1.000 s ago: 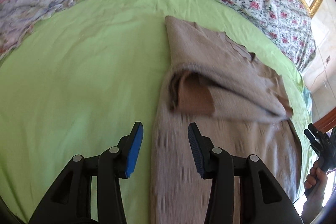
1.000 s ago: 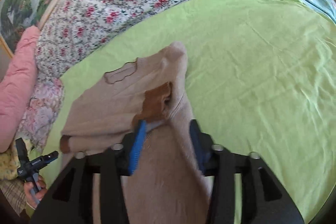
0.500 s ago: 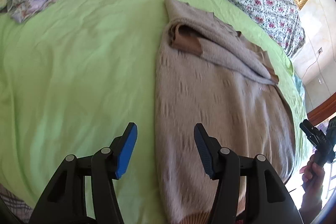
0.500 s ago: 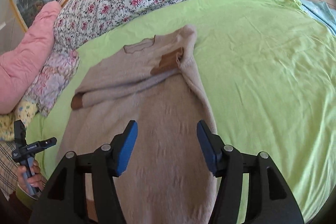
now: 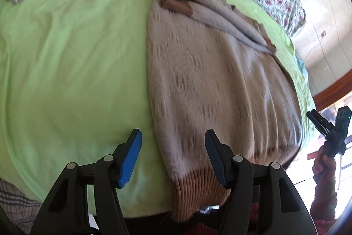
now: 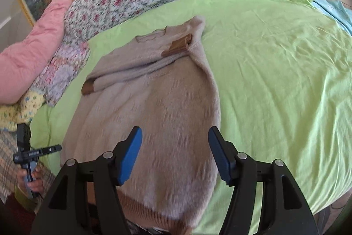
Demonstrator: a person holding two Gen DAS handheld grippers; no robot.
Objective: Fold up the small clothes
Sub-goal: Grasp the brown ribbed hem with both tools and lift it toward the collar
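Beige knit sweater [image 5: 215,85], soft and floppy, flat on the green bed sheet [image 5: 72,63] with sleeves folded across the chest, likely best pinched at the ribbed brown hem [image 5: 195,188] corners, left gripper [image 5: 173,158] and right gripper [image 6: 176,153] jaws both wide, empty.

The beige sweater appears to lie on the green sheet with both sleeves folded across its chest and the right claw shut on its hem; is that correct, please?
Not quite: the right claw is open and holds nothing, hovering above the lower part of the beige sweater, as the right wrist view shows. The rest stands: the sweater lies on the green sheet with both sleeves folded across its chest.
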